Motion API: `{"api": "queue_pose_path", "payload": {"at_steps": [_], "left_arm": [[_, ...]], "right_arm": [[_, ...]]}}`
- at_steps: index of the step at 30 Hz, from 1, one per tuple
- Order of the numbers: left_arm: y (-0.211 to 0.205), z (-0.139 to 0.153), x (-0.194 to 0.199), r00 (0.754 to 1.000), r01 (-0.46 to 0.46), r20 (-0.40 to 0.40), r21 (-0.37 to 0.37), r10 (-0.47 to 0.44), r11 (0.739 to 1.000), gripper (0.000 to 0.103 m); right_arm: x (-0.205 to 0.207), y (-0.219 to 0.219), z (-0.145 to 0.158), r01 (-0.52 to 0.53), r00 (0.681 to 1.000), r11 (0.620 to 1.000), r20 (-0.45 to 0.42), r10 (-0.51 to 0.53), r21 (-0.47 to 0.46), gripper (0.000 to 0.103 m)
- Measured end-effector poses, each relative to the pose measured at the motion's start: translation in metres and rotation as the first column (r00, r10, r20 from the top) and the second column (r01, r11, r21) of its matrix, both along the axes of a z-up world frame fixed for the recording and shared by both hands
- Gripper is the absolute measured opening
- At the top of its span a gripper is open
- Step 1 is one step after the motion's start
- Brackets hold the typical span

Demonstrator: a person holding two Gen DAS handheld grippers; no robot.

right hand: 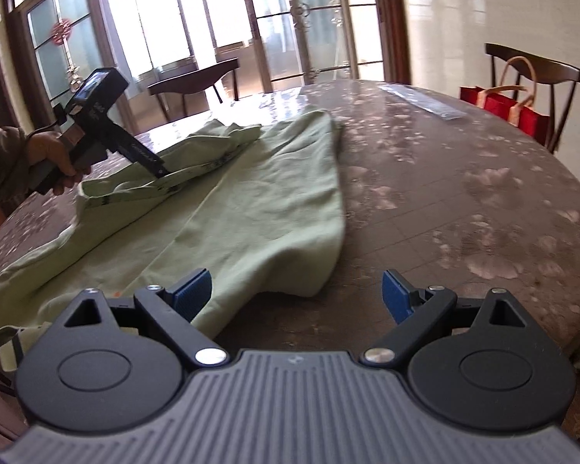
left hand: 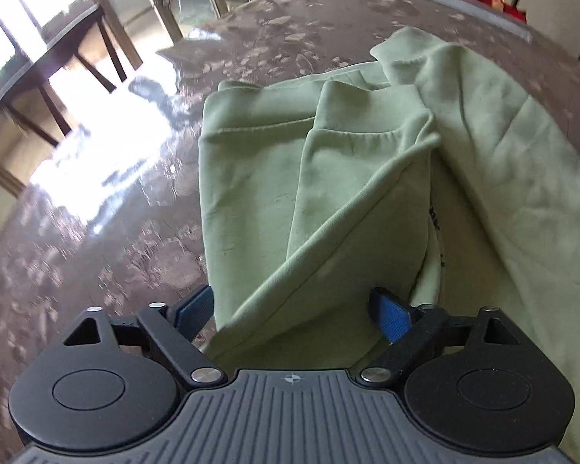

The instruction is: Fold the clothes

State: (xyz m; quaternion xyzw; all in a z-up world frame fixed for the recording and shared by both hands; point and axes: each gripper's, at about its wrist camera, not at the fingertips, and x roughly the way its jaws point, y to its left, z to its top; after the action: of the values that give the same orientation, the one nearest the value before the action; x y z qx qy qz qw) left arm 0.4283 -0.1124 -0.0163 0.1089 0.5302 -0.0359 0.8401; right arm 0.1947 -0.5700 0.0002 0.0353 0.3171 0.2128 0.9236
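A pale green garment (left hand: 328, 193) lies partly folded on the round table, one layer turned over another. My left gripper (left hand: 292, 305) points steeply down at its near edge, jaws wide, with a fold of the cloth lying between the blue pads (left hand: 392, 317); the pads do not press on it. In the right wrist view the same garment (right hand: 251, 201) spreads across the table's left half. There a hand (right hand: 54, 154) holds the left gripper (right hand: 160, 172) over the garment's rumpled far-left part. My right gripper (right hand: 294, 295) stands open at the garment's near edge, with nothing held.
The round table (right hand: 444, 193) has a glossy brown floral cover, bare on its right half. A flat clear strip (right hand: 421, 102) lies near the far edge. A chair (right hand: 533, 69) with a red bag (right hand: 510, 112) stands behind. A dark bench (right hand: 197, 73) stands by the glass doors.
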Motion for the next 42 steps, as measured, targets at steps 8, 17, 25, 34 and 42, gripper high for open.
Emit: {"api": "queue_pose_path", "payload": {"at_steps": [8,17,25,34,42], "left_arm": [[0.024,0.021,-0.028,0.990,-0.131,0.034,-0.133,0.137,0.982,0.004],[0.067,0.034,-0.061,0.940,-0.293,0.135,-0.156,0.314,0.943,0.004],[0.149,0.053,-0.111,0.781,-0.550,0.234,-0.182,0.579,0.815,0.004],[0.238,0.050,-0.212,0.464,-0.840,0.236,-0.188,0.854,0.508,0.018],[0.251,0.055,-0.300,0.208,-0.953,0.286,-0.157,0.935,0.260,0.059]], "right_arm": [[0.001,0.005,0.001,-0.011,1.000,1.000,0.007,0.011,0.006,0.093],[0.003,0.020,0.000,-0.074,0.997,0.997,0.007,0.074,0.010,0.093],[0.007,0.027,-0.001,-0.110,0.994,0.994,0.006,0.110,0.018,0.093],[0.011,0.036,-0.002,-0.162,0.987,0.987,0.006,0.162,0.016,0.093],[0.027,0.064,0.006,-0.249,0.966,0.968,0.059,0.250,-0.023,0.093]]}}
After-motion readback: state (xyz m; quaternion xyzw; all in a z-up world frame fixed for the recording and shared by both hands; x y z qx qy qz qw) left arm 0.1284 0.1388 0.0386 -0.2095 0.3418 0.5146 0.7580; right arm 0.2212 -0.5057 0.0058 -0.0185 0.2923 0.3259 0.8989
